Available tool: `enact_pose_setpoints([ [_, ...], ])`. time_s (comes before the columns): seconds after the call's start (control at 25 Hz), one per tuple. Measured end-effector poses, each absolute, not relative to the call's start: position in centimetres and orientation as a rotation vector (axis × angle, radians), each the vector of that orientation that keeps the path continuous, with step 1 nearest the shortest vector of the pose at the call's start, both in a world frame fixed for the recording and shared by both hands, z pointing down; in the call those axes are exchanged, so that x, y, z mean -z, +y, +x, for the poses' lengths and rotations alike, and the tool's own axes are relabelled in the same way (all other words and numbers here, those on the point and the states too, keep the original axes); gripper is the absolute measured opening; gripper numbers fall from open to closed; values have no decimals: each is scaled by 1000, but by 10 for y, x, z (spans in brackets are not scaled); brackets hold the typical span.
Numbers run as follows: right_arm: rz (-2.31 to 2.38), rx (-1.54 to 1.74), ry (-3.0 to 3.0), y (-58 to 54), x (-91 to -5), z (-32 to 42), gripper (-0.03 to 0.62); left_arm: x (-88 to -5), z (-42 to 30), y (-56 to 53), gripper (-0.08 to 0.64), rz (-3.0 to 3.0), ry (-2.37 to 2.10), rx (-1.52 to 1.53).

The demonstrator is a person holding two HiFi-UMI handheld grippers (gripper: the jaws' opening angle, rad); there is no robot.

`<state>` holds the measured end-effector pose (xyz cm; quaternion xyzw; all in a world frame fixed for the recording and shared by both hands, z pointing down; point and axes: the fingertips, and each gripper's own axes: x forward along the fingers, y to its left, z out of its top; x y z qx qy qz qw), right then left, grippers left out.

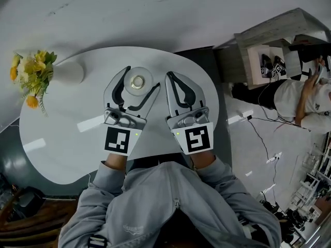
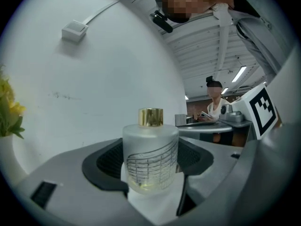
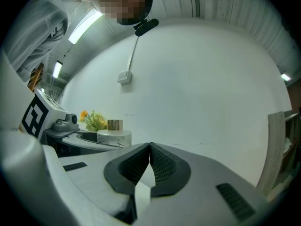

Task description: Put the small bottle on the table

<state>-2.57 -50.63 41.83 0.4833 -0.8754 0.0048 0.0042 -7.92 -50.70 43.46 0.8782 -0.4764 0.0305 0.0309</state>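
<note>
A small frosted glass bottle (image 1: 138, 81) with a gold cap stands upright between the jaws of my left gripper (image 1: 141, 78), over the white oval table (image 1: 67, 138). In the left gripper view the bottle (image 2: 150, 159) fills the gap, and the dark pads (image 2: 106, 166) hug its sides, so the gripper is shut on it. Whether its base touches the tabletop I cannot tell. My right gripper (image 1: 170, 77) hovers beside it to the right, shut with nothing in it. Its pads (image 3: 160, 166) meet in the right gripper view, where the bottle (image 3: 114, 134) shows at the left.
A white vase (image 1: 70, 72) with yellow flowers (image 1: 32, 74) stands at the table's far left. Past the table's right edge are a wooden shelf unit (image 1: 269, 50), a seated person (image 1: 305, 99) and cables on the floor (image 1: 261, 138). A white wall rises behind.
</note>
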Motion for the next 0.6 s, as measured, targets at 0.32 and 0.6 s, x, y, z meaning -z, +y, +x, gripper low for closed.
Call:
enact_pose_setpoints([
  [0.32,1504,-73,-2705,-537,-459,-21,28,-480,-72,-538,331,2697,-1466,-159],
  [0.6,1487,-82,-2678,-556,-490,-21,28,-517,-66,-559,331,2736,-1455,-273],
])
